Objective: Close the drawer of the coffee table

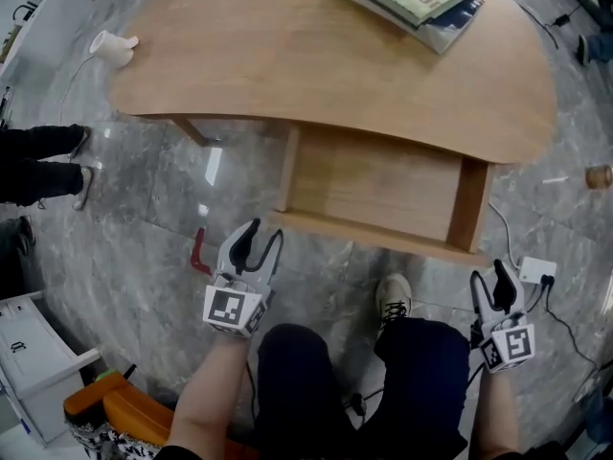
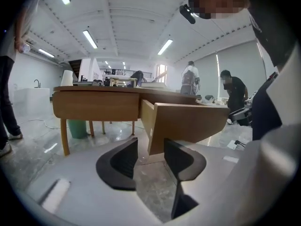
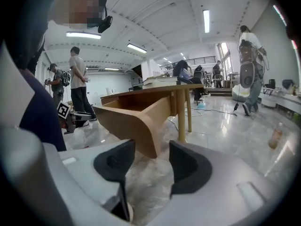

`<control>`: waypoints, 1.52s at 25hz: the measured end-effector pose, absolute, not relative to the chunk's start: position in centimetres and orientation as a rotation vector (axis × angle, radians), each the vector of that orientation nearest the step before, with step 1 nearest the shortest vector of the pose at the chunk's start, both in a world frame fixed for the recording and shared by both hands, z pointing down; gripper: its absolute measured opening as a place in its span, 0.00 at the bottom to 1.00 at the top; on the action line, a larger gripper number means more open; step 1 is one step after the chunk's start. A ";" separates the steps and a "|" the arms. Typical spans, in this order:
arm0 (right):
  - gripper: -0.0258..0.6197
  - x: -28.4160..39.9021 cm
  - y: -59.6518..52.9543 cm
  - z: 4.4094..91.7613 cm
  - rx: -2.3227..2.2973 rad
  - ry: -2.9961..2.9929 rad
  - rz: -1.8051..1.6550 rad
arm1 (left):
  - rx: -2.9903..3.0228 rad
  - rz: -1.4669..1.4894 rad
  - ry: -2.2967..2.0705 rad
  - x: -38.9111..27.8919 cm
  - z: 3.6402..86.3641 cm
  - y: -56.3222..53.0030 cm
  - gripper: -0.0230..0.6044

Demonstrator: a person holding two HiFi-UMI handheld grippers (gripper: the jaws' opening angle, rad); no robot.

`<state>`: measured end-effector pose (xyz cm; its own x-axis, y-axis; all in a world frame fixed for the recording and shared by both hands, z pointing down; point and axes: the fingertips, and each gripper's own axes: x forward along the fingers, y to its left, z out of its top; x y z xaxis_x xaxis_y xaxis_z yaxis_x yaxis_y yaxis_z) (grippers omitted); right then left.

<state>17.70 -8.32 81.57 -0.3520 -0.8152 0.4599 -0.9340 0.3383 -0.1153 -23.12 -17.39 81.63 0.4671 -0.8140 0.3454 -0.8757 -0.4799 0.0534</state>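
Head view looks down on the pulled-out drawer [image 1: 374,190], a shallow box of pale, smooth wood with a rounded front panel. It hangs under the curved-edged wooden counter [image 1: 287,56], just ahead of both pairs of fingers. On the left gripper [image 1: 263,233] the dark, curved, ribbed fingers [image 2: 123,161] stand spread and pinch nothing, the drawer's left front corner showing beyond their gap, while the right gripper [image 1: 488,278] likewise keeps its fingers [image 3: 190,171] spread and empty, the drawer's rounded right corner just past their tips, above the glossy grey marble floor [image 1: 144,218].
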 end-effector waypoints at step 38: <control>0.40 15.3 -11.8 81.2 1.622 -2.344 0.271 | 2.812 0.166 -1.358 -20.1 77.6 -19.3 0.31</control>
